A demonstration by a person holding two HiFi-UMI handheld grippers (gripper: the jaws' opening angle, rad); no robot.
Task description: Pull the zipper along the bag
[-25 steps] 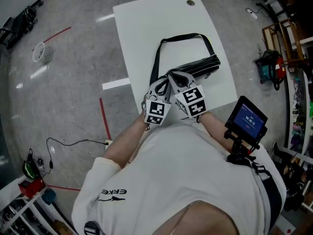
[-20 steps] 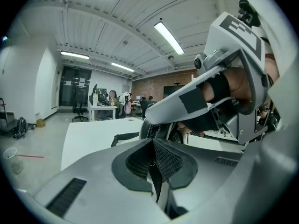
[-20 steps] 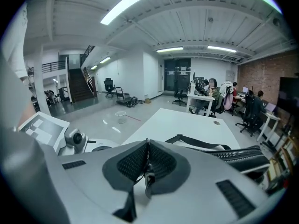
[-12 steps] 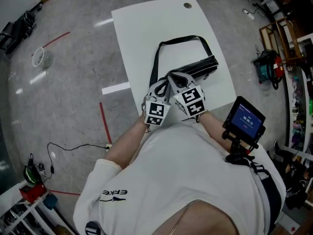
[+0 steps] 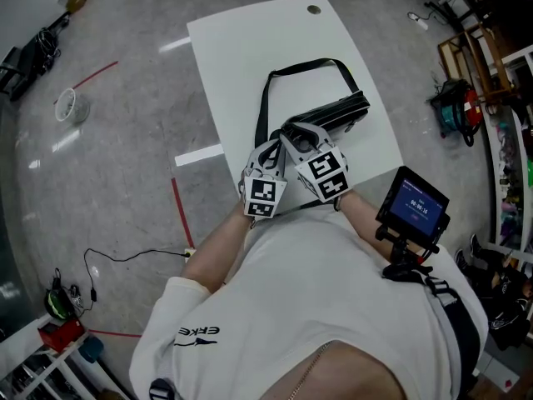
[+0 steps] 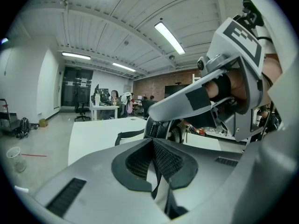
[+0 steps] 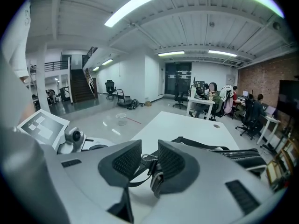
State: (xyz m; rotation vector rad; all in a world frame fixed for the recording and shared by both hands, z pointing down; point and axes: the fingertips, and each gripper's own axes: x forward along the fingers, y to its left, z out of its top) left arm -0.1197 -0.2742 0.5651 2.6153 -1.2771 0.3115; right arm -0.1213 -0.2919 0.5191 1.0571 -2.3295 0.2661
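A black bag [image 5: 335,113] with a long strap [image 5: 306,67] lies on the white table [image 5: 250,48]. Both grippers meet at its near end. My left gripper [image 6: 152,143] has its pads pressed together on a thin black strip of the bag. My right gripper [image 7: 149,155] sits just right of it; its jaws are opening, with a clear gap between the pads. A black strap piece with a metal zipper pull [image 7: 148,162] lies in that gap, and the pads do not press on it. The bag's ribbed body [image 7: 243,157] stretches away to the right.
A small screen [image 5: 414,208] is mounted at the person's right side. On the floor are a white cup [image 5: 68,105], red tape lines and a black cable [image 5: 125,252]. Desks and people [image 7: 210,97] fill the far room. The table has a round hole [image 5: 313,9] at its far edge.
Both grippers and the bag stay in almost the same place at the table's near edge; only the head view has drifted a little.
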